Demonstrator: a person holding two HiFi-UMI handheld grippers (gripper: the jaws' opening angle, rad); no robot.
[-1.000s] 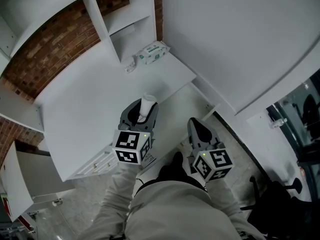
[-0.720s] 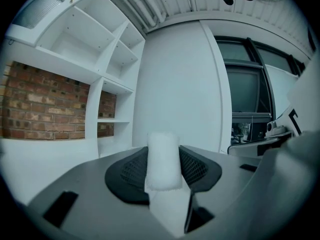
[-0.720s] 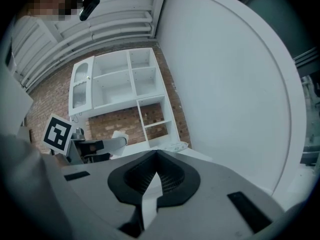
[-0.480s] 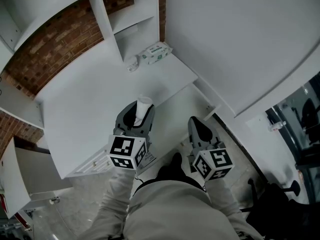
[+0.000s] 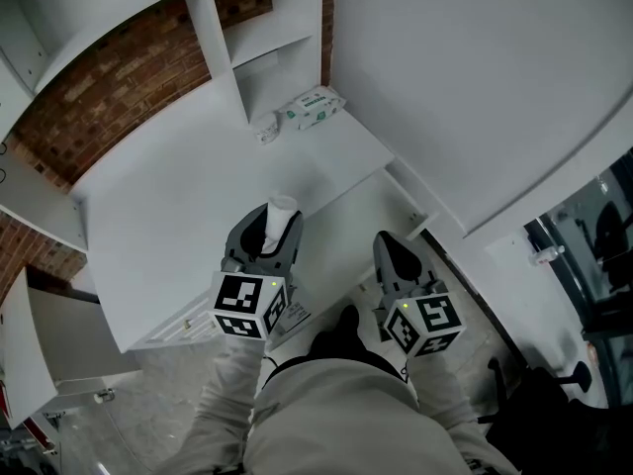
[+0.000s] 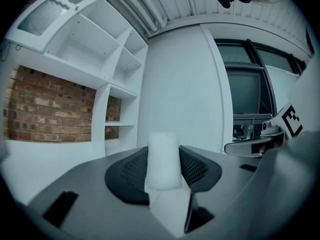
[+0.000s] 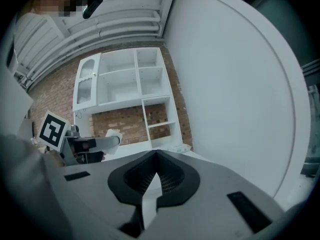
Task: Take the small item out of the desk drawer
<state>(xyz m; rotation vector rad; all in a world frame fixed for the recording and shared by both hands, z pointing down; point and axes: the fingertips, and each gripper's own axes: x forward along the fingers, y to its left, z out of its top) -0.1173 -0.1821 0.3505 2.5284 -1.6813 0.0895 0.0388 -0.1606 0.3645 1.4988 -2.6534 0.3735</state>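
Observation:
My left gripper point(image 5: 276, 230) is shut on a small white cylinder point(image 5: 282, 211), which stands upright between its pads above the front edge of the white desk point(image 5: 188, 196). The left gripper view shows the white cylinder point(image 6: 162, 159) clamped by the dark ribbed pads of the left gripper point(image 6: 163, 173). My right gripper point(image 5: 389, 252) hangs to the right of the desk, jaws together and holding nothing. In its own view the right gripper point(image 7: 155, 176) shows only a thin slit between the pads, and the left gripper point(image 7: 95, 144) with the cylinder point(image 7: 114, 134) appears at the left.
Drawer fronts point(image 5: 188, 327) with handles sit under the desk's near edge. A pack of wipes point(image 5: 315, 107) and a small white object point(image 5: 265, 132) lie at the back of the desk below white shelves point(image 5: 262, 43). A curved white wall point(image 5: 475, 87) stands to the right.
The left gripper with the cylinder has drifted slightly left and back toward the person. The right gripper has stayed put.

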